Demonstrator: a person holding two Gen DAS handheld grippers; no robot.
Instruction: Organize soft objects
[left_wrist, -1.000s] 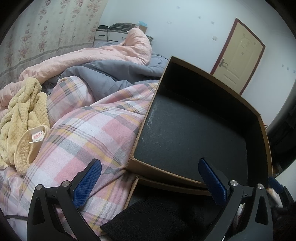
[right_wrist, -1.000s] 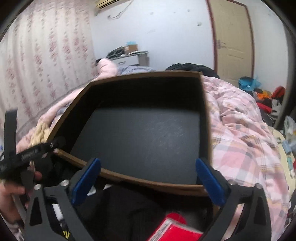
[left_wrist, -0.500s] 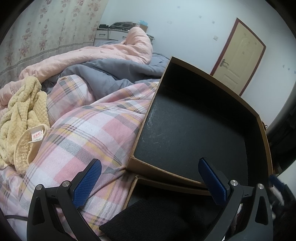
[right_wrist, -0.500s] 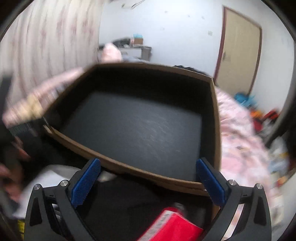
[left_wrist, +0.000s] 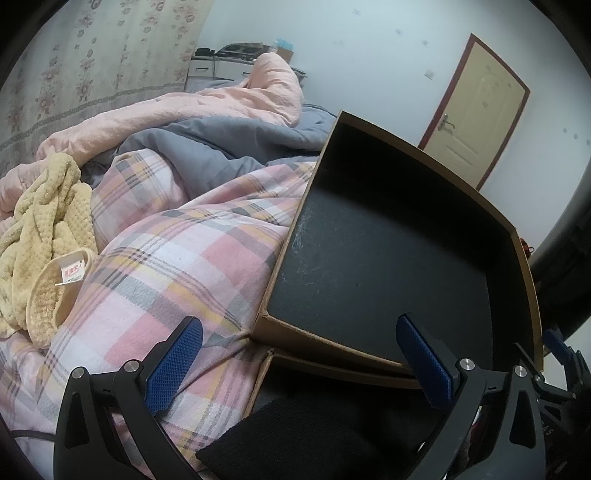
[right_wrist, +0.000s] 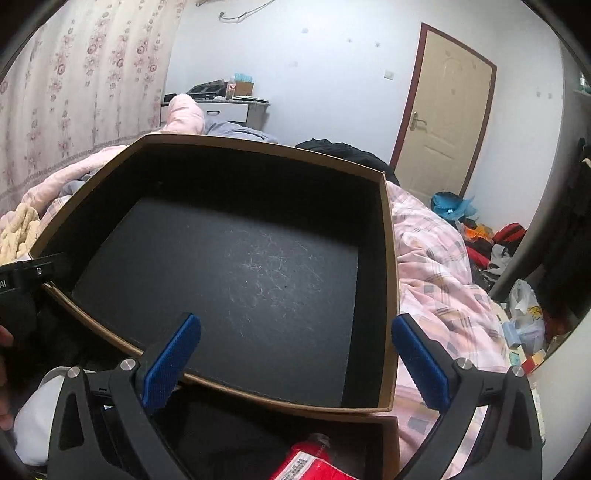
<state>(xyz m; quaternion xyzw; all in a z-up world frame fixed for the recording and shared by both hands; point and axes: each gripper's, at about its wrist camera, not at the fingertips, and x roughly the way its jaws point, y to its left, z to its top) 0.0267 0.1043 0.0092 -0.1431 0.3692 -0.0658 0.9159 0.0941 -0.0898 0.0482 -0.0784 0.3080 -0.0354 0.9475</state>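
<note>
Right wrist view: the right claw (right_wrist: 295, 360), jaws spread and empty like the left claw (left_wrist: 308, 365), has steadied over the empty box (right_wrist: 229, 280) ahead, ready for loading.

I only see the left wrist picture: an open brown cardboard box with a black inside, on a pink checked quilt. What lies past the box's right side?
Observer: In the right wrist view, the pink checked quilt carries on, and beyond it is a heap of coloured clothes and bags.
Operator: What shares the lower brown box with that black knitted cloth?
Observer: A red printed packet shows at its near edge.
Operator: Is there anything behind the open brown cardboard box?
Observer: A black garment lies on the bed, towards the cream door.
</note>
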